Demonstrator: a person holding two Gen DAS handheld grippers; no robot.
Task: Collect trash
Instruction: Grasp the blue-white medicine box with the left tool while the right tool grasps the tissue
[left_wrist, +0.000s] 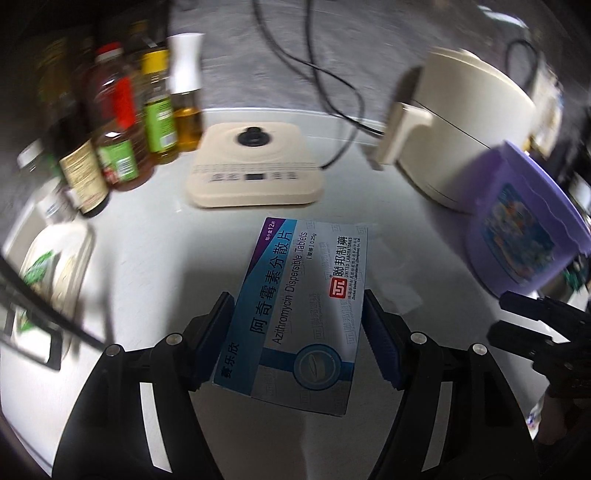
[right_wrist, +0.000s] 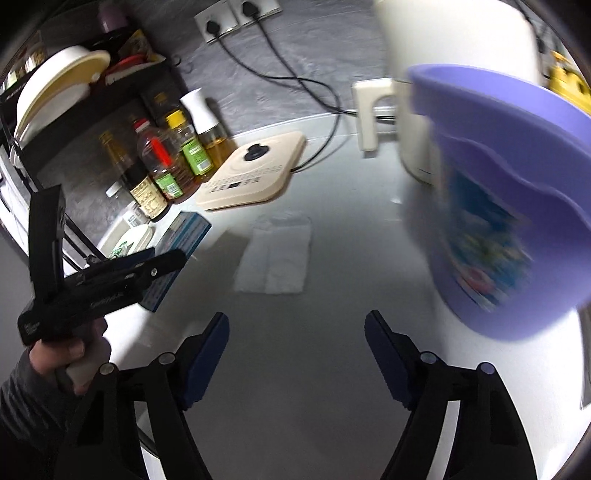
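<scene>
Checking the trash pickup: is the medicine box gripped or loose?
Gripped: the medicine box sits between the left gripper's pads, both touching its sides, lifted off the counter.

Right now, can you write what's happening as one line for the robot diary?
left gripper: shut on blue-and-white cardboard medicine box | right gripper: open, nothing held | purple plastic bin: on white counter | white tissue: lying flat
</scene>
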